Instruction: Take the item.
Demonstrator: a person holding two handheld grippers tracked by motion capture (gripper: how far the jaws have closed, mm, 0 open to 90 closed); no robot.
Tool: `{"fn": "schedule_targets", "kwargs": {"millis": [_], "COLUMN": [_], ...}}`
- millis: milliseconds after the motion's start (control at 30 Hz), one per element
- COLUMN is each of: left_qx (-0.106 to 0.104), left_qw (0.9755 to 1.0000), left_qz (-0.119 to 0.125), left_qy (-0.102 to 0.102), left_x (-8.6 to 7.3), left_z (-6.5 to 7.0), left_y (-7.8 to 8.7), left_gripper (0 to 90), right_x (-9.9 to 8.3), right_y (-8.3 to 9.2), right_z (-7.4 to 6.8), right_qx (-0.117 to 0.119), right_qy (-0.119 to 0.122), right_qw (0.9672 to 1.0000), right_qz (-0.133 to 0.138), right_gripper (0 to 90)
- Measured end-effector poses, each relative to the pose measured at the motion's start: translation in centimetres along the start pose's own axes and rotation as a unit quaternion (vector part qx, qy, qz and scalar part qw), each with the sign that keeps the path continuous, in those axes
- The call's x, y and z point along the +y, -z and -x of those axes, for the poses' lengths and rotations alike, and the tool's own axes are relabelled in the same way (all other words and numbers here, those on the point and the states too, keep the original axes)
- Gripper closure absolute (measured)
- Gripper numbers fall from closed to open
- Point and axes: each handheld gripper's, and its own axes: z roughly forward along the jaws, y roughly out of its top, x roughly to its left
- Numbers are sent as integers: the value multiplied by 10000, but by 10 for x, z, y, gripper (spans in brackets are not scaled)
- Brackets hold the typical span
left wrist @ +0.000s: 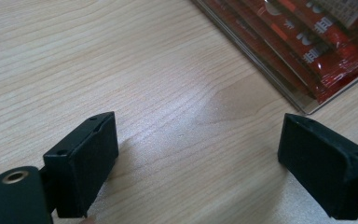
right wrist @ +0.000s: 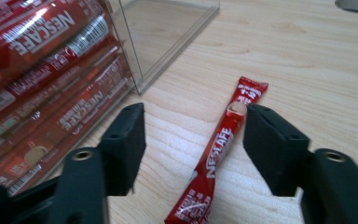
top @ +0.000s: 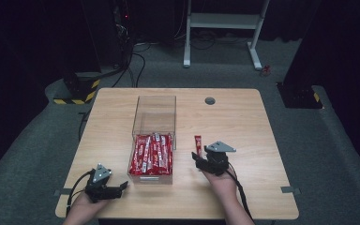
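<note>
A clear plastic box stands mid-table, its near half packed with red Nescafe sachets and its far half bare. One loose red sachet lies flat on the wood just right of the box. My right gripper sits at the sachet's near end. In the right gripper view its jaws are apart, and the sachet lies on the table between them, close to the right jaw, unpinched. My left gripper rests near the front left edge. Its jaws stand wide over bare wood, with the box corner ahead.
A round cable hole sits in the table's far side. Beyond the table stand a white desk frame and a yellow-black striped base. Cables trail from both grippers toward the front edge.
</note>
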Motion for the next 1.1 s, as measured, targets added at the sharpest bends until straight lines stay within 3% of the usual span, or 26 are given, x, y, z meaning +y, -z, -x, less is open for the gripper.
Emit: {"fn": "schedule_targets", "kwargs": {"millis": [167,433,633,1100], "left_qx": [-2,-2,-2,-1], "left_qw": [10000,10000,10000,10000], "left_qz": [-15,-10,-10,-9], "left_qy": [-18,-7,-5,-4], "left_x": [0,0,0,0], "left_z": [0,0,0,0], "left_y": [0,0,0,0], "left_gripper": [124,123,124,124], "right_x": [0,-3,-5,-24], "right_y": [1,0,6,31], "right_z": [-1,-3,2,34], "right_qx": [-36,-251,-282,-481], "right_qy": [-44,8,39,58], "right_qw": [10000,9993,9991,9981], "right_qz": [-9,-266,-304,-384], "right_gripper": [239,180,163,143]}}
